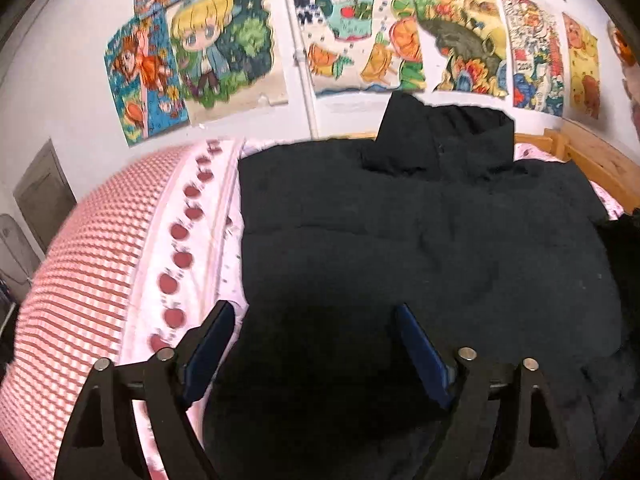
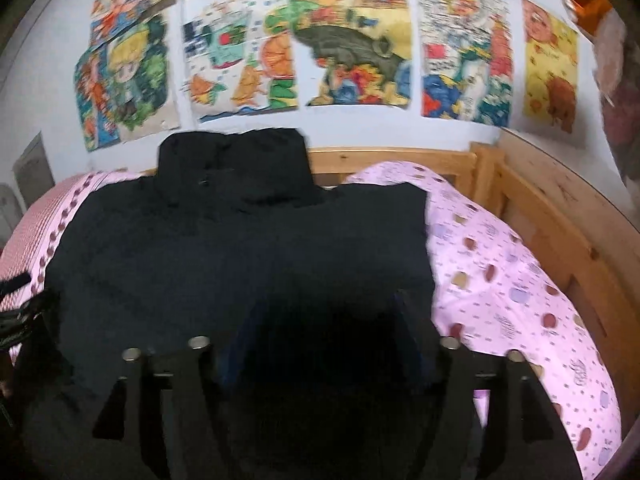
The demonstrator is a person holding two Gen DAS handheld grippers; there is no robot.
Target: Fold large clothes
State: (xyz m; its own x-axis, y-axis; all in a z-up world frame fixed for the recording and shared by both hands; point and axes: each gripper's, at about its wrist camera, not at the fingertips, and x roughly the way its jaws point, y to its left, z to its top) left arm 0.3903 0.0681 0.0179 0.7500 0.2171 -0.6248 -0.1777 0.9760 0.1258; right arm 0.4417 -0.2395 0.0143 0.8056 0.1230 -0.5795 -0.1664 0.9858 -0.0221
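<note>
A large black padded coat (image 1: 420, 240) lies spread flat on a bed, its hood (image 1: 444, 140) towards the wall. My left gripper (image 1: 316, 324) hovers over the coat's near left edge, open, its blue pads (image 1: 420, 348) wide apart with only dark cloth beneath them. In the right wrist view the same coat (image 2: 240, 248) fills the middle, hood (image 2: 236, 168) at the far end. My right gripper (image 2: 326, 320) is above the coat's near right part, its fingers blurred and dark against the cloth but standing wide apart, open, with nothing pinched between them.
The bed has a pink sheet (image 2: 500, 272) with apple prints and a red-and-white checked cover (image 1: 80, 272) at the left. A wooden bed frame (image 2: 560, 240) runs along the right and far side. Colourful posters (image 1: 340, 40) hang on the white wall behind.
</note>
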